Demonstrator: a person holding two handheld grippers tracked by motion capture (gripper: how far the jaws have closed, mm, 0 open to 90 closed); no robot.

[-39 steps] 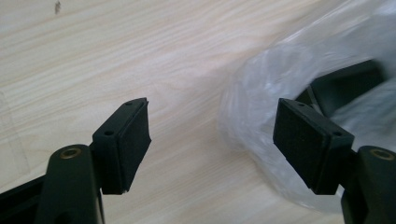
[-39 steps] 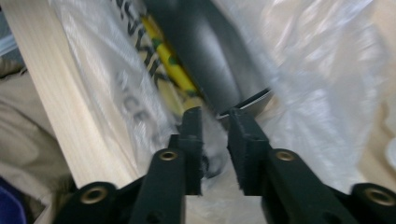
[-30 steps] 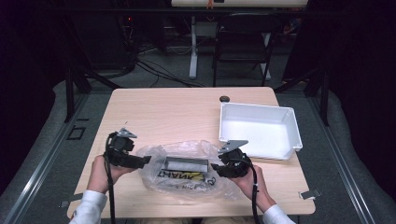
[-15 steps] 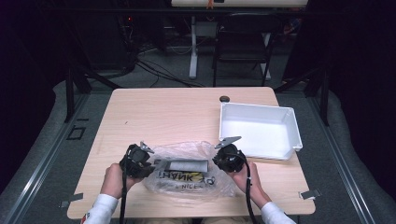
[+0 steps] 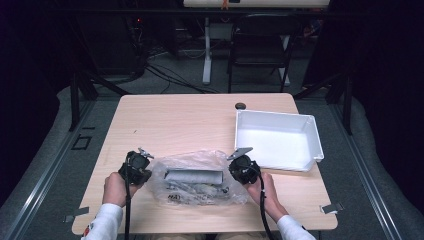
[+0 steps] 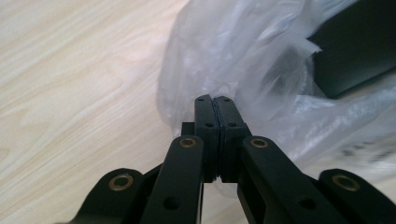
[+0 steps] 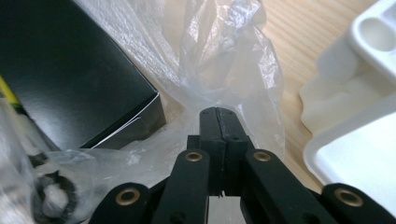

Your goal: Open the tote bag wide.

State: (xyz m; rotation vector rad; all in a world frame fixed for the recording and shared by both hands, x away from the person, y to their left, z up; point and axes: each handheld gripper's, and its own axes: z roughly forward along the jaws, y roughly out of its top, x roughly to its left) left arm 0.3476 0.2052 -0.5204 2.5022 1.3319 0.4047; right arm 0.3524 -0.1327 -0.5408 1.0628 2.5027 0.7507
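A clear plastic bag [image 5: 197,182] lies on the wooden table near its front edge, with a dark box [image 5: 192,176] and small parts inside. My left gripper [image 5: 145,172] is at the bag's left end, jaws pressed together on a fold of the plastic bag [image 6: 219,70]. At the bag's right end my right gripper [image 5: 232,172] is shut on the plastic bag [image 7: 224,70] too. The black box [image 7: 70,70] shows through the film in the right gripper view, and a corner of the black box [image 6: 359,51] in the left gripper view.
A white tray [image 5: 312,137] sits on the table's right side, just beyond my right gripper; the white tray [image 7: 359,112] rim is close on the right in the right gripper view. A small dark round thing [image 5: 240,106] lies near the far edge. A chair [image 5: 260,45] stands behind the table.
My left gripper has moved right, in to the bag's left end, and is now shut on the plastic. The right gripper has stayed at the bag's right end.
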